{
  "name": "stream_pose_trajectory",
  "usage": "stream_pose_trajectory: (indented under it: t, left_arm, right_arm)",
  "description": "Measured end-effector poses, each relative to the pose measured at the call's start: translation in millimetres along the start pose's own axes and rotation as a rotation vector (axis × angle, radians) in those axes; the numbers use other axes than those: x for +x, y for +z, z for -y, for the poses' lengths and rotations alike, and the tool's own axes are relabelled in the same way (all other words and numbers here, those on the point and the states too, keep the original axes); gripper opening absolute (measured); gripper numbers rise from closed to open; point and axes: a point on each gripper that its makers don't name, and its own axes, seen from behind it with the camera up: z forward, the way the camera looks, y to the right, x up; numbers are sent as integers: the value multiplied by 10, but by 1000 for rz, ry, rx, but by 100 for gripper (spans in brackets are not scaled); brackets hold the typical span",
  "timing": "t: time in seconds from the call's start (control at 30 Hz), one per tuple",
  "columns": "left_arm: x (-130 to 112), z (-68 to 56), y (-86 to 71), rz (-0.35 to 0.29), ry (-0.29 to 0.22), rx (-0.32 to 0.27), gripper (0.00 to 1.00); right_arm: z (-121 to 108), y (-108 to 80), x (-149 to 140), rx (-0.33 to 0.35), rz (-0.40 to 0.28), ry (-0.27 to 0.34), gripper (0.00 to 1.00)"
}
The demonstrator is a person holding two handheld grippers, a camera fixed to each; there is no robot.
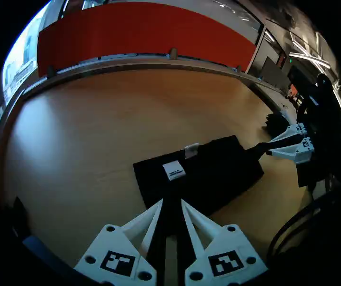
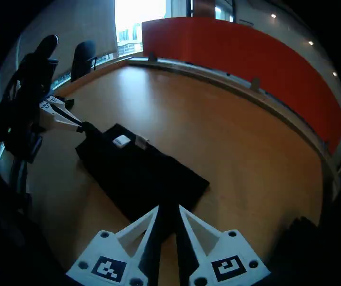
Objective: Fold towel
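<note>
A black towel (image 1: 208,174) lies folded flat on the wooden table (image 1: 99,124), with two white labels (image 1: 174,170) on its top. My left gripper (image 1: 171,204) is at the towel's near short edge, fingers nearly together and pinching the cloth. In the left gripper view my right gripper (image 1: 265,148) pinches the opposite end. In the right gripper view the towel (image 2: 142,174) runs away from my right gripper (image 2: 168,209), which is shut on its near edge. My left gripper (image 2: 82,127) holds the far end, with a person's dark sleeve behind it.
A red partition (image 1: 142,33) runs along the table's far edge. Dark office chairs (image 2: 82,55) stand at the table's end by a bright window. A dark object (image 1: 275,123) lies on the table beyond the right gripper. Bare wood surrounds the towel.
</note>
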Motion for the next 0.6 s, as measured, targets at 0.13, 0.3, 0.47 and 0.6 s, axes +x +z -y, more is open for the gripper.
stream_pose_trajectory:
  t: [0.13, 0.3, 0.47, 0.6]
  left_arm:
    - [-18, 54, 119, 8, 4, 11, 12]
    - [-45, 106, 233, 21, 13, 24, 15]
    - [-83, 184, 330, 33, 35, 54, 30]
    - [-93, 233, 376, 38, 53, 72, 41]
  right_arm:
    - [-62, 103, -54, -8, 13, 2, 16]
    - [-127, 213, -99, -23, 25, 4, 18]
    - [-188, 294, -129, -47, 29, -5, 31]
    - [-255, 360, -169, -69, 42, -7, 45]
